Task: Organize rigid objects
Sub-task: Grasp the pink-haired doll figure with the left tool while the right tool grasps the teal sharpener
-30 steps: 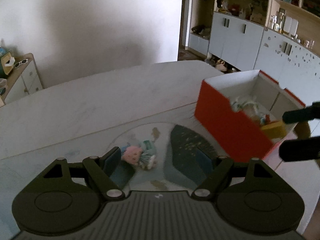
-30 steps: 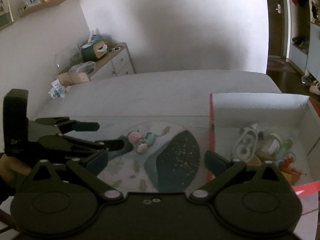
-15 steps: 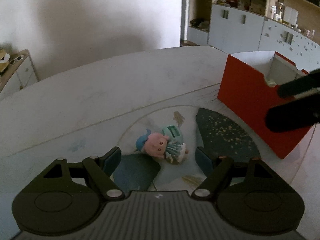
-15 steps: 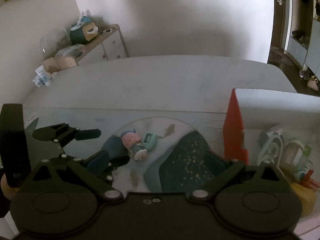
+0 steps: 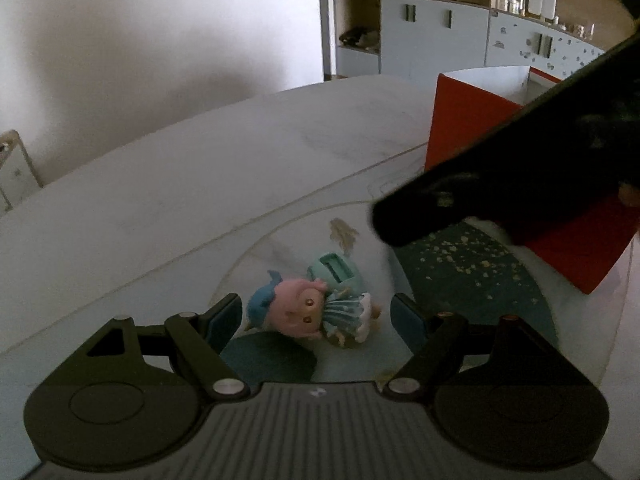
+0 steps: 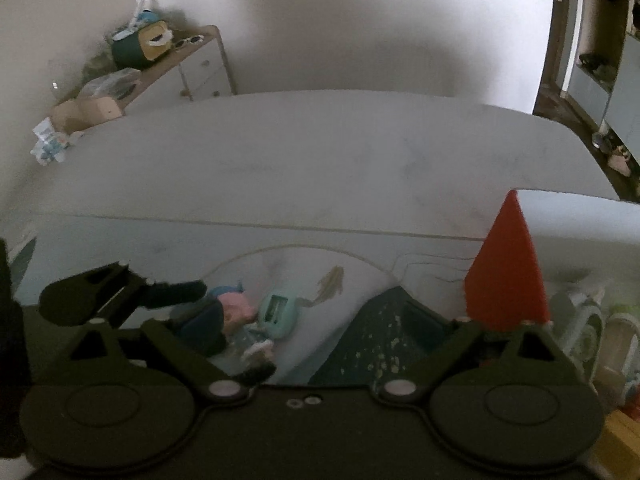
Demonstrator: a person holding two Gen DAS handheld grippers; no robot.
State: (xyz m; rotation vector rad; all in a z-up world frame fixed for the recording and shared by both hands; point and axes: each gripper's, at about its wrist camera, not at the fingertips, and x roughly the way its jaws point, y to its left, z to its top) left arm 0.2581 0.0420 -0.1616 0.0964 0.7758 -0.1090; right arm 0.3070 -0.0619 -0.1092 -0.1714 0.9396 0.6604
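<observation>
With the left gripper (image 5: 316,314) spread around the pig figurine (image 5: 310,310) lying untouched between its jaws, and the right gripper (image 6: 316,328) narrowing on nothing just beside it, I fear they clash and knock it askew.

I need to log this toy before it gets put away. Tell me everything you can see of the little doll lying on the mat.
The doll is a small figure that looks like hard plastic: pink face, blue hat, pale teal pleated dress with white trim. It lies on its side on the printed mat, head toward the left finger of the left gripper. A mint green piece lies against it. The doll sits between the open fingers, neither pad pressing it.
</observation>
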